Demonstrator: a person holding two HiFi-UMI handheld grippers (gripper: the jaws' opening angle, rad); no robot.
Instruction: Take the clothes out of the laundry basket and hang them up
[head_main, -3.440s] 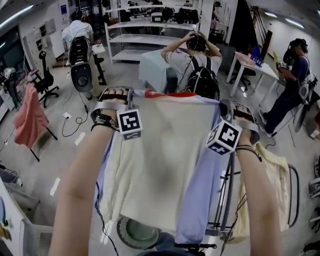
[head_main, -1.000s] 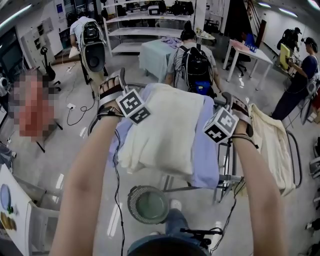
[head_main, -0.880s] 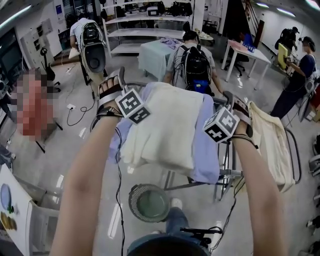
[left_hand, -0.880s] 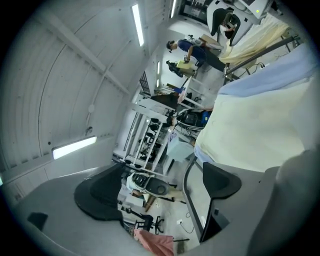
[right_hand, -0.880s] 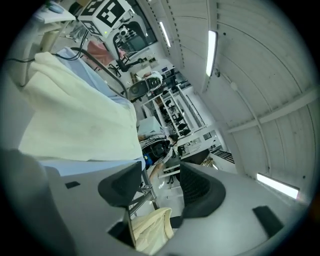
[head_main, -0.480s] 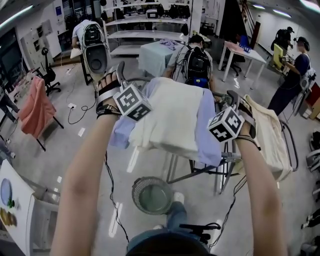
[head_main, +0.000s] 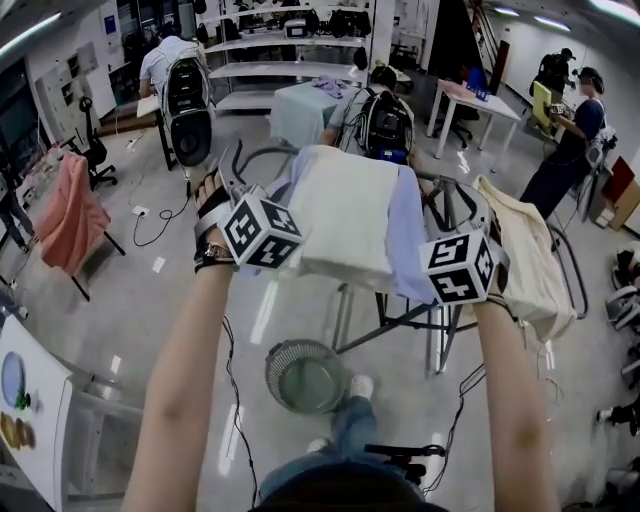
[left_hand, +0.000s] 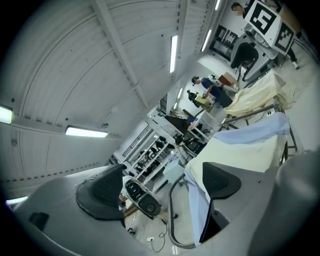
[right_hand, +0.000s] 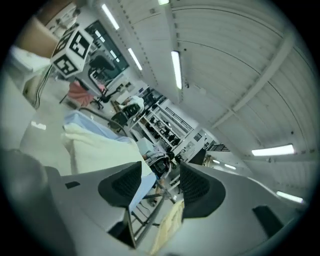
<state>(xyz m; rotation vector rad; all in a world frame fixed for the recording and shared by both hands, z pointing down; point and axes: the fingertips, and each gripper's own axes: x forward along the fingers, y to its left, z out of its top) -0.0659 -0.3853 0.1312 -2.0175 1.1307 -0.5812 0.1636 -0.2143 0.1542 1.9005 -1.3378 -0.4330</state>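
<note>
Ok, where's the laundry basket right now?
In the head view the round laundry basket sits on the floor at lower centre, below the cream and blue garment, by the drying rack legs and just ahead of the person's shoe.

The grey right gripper (right_hand: 159, 182) has its jaws apart, and its dark ribbed pads (right_hand: 120, 186) pinch nothing. Through the gap you can see a grey metal rack tube (right_hand: 150, 212) and, below it, a yellowish cloth (right_hand: 167, 227). To the left lies a cream-white cloth (right_hand: 100, 152) on a pale blue cloth (right_hand: 87, 122), whose edge shows just beside the left pad. Further off are a black-and-white marker cube (right_hand: 72, 50), a pink cloth (right_hand: 80, 92), white shelving (right_hand: 167, 127) and long ceiling strip lights (right_hand: 176, 69).
</note>
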